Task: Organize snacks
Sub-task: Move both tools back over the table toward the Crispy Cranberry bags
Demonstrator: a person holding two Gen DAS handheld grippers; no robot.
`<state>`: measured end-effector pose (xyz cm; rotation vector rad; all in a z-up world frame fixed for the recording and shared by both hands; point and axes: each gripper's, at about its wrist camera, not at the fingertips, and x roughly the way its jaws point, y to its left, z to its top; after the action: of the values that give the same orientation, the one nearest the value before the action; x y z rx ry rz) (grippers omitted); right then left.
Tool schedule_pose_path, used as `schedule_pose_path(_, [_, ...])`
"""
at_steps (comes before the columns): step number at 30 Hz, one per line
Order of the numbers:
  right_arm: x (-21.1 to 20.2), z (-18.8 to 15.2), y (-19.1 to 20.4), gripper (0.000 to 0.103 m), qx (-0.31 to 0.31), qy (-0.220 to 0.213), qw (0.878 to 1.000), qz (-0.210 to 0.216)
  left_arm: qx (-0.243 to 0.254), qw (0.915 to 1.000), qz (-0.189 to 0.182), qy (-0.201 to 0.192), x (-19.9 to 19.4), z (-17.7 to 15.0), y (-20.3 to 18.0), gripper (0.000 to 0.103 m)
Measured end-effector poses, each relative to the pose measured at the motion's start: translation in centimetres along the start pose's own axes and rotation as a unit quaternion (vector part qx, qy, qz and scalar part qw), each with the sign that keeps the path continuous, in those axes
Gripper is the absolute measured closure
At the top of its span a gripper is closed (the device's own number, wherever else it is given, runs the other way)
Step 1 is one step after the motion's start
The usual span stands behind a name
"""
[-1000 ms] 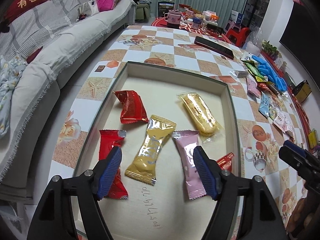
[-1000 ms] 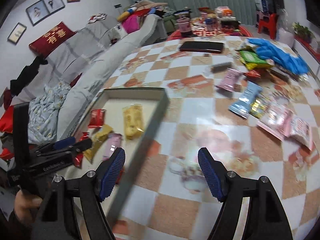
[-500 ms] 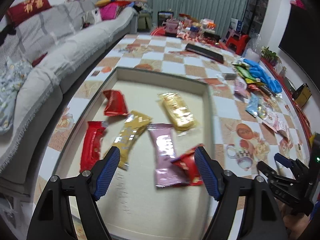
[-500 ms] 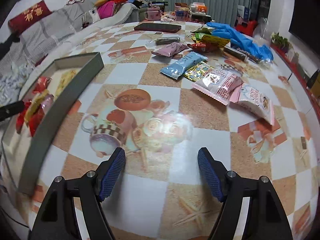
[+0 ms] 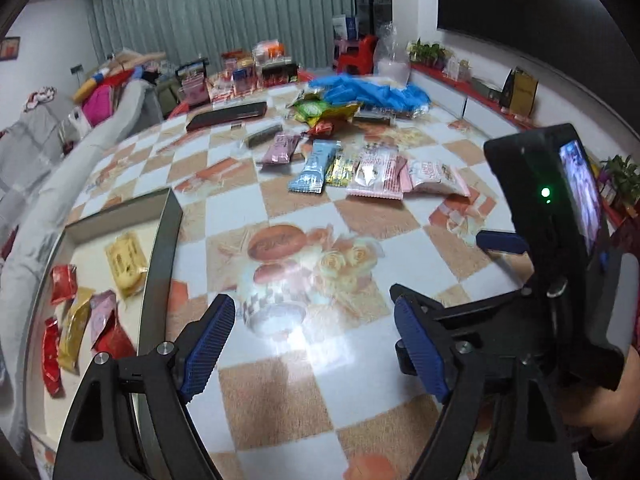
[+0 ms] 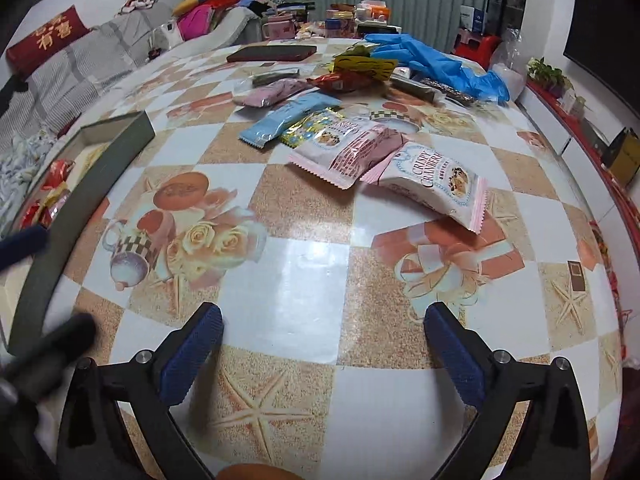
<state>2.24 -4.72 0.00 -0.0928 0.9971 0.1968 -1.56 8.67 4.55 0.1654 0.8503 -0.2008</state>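
Left wrist: left gripper point(image 5: 314, 340) empty, jaws opening; box point(image 5: 162, 240) at lower left holds 6 snacks
Right wrist: right gripper point(image 6: 324, 354) empty, jaws opening; loose snack packets point(image 6: 348, 148) at upper centre await sorting

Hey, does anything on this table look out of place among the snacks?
Yes. Blue rubber gloves lie heaped at the far end of the table, right against the snack packets, and a dark flat case sits nearby. Neither is food. Nothing looks spilled or torn.
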Motion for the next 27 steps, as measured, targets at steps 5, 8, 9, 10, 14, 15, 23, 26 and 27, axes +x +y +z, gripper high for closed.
schedule_pose_path(5, [0.1,0.1,0.2,0.000,0.001,-0.002,1.000,-0.005,-0.021,0.9996,0.001,0.016,1.2,-0.2,1.4,0.018])
schedule_pose_path(8, [0.0,0.1,-0.1,0.000,0.004,0.001,1.000,-0.006,-0.025,0.9996,0.000,0.015,1.1,-0.4,1.6,0.018])
schedule_pose_path(9, [0.0,0.0,-0.5,0.000,0.009,0.003,1.000,-0.012,-0.026,0.9996,-0.003,0.014,1.0,-0.5,1.6,0.018])
schedule_pose_path(10, [-0.1,-0.1,-0.9,0.000,0.012,0.004,1.000,-0.018,-0.026,0.9996,-0.004,0.012,1.0,-0.5,1.6,0.018])
schedule_pose_path(14, [-0.5,-0.7,-3.9,0.000,0.028,0.008,0.999,-0.029,-0.032,0.9992,-0.010,0.024,1.7,-1.0,1.6,0.018])
schedule_pose_path(15, [-0.7,-0.9,-4.7,0.000,0.034,0.008,0.999,-0.032,-0.036,0.9988,-0.012,0.030,2.1,-1.1,1.7,0.018])
schedule_pose_path(23, [-1.2,-1.6,-6.1,0.000,0.051,-0.004,0.998,-0.044,-0.041,0.9969,-0.017,0.066,4.9,-1.4,1.5,0.017])
schedule_pose_path(26, [-1.2,-1.5,-6.1,0.000,0.051,-0.004,0.998,-0.044,-0.031,0.9967,-0.027,0.069,5.4,-1.1,1.4,0.010])
schedule_pose_path(27, [-1.2,-1.5,-6.1,0.000,0.051,-0.004,0.998,-0.044,-0.029,0.9966,-0.031,0.070,5.5,-1.1,1.3,0.008])
